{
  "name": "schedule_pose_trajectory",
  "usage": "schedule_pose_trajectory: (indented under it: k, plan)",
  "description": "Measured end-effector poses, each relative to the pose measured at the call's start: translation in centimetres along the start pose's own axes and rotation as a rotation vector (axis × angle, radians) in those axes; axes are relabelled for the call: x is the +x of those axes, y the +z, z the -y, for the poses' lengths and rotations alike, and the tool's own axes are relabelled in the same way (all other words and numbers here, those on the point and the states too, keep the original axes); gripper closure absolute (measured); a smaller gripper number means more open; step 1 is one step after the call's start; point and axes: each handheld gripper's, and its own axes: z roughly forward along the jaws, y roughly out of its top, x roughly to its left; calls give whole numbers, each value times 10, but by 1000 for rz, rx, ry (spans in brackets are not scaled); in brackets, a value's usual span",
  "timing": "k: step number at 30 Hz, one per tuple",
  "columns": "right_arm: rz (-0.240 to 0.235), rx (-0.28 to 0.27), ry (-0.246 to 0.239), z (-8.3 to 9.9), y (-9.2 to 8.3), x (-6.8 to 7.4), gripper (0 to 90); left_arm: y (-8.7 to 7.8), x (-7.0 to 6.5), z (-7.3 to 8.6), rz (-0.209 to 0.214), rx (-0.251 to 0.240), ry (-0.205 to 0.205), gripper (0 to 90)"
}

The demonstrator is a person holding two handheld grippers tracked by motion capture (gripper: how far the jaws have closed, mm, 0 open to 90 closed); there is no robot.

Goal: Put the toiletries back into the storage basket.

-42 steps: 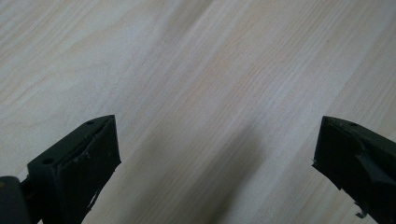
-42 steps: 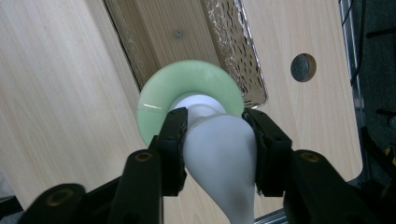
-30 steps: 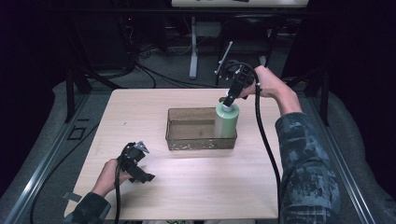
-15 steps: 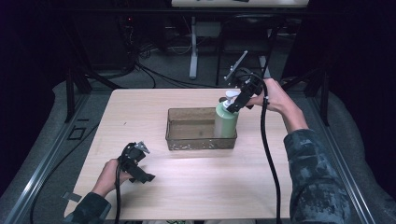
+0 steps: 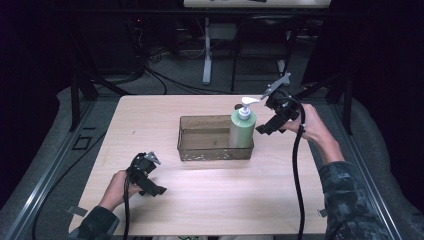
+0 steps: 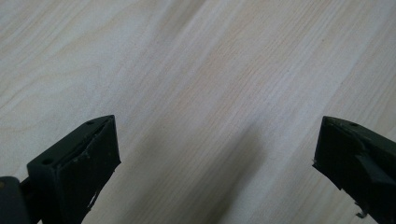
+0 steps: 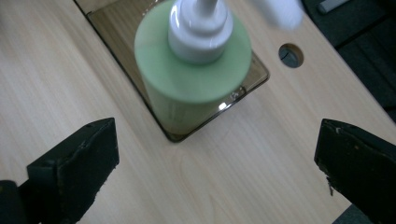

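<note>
My right gripper [image 5: 265, 129] has its jaws spread wide with nothing between them; they have just been opening, and the green soap bottle with the white pump top [image 5: 243, 127] now stands free of them, upright in the right end of the clear brownish plastic tray [image 5: 200, 150]. In the right gripper view that bottle [image 7: 196, 79] sits ahead of the jaws and apart from both, its round green shoulder and white collar a little blurred, the tray corner [image 7: 252, 79] showing under it. In the high view the right gripper hangs just beside the bottle on its right, tilted down toward it, held in my right hand [image 5: 312, 125] with the black cable [image 5: 296, 180] trailing back along the sleeve. My left gripper [image 5: 150, 187] rests low near the front left of the pale wooden surface [image 5: 150, 120], well apart from the tray; in the left gripper view its jaws stand wide apart over bare wood grain [image 6: 210, 93], gripping nothing. A small round hole [image 7: 290, 55] is cut in the surface near the tray's corner. Beyond the surface the room is dark, with black cables [image 5: 165, 80] on a grey floor and a white stand leg [image 5: 207, 55] behind.
</note>
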Motion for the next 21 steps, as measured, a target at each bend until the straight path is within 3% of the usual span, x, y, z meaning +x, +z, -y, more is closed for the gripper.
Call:
schedule_pose_trajectory:
  k: [9, 21]
  plan:
    - [8, 14, 55, 50, 23, -2, 0, 1, 0, 0, 0, 5, 2, 0]
    - [-1, 36, 133, 115, 74, 10, 7, 2, 0, 0, 1, 10, 3, 0]
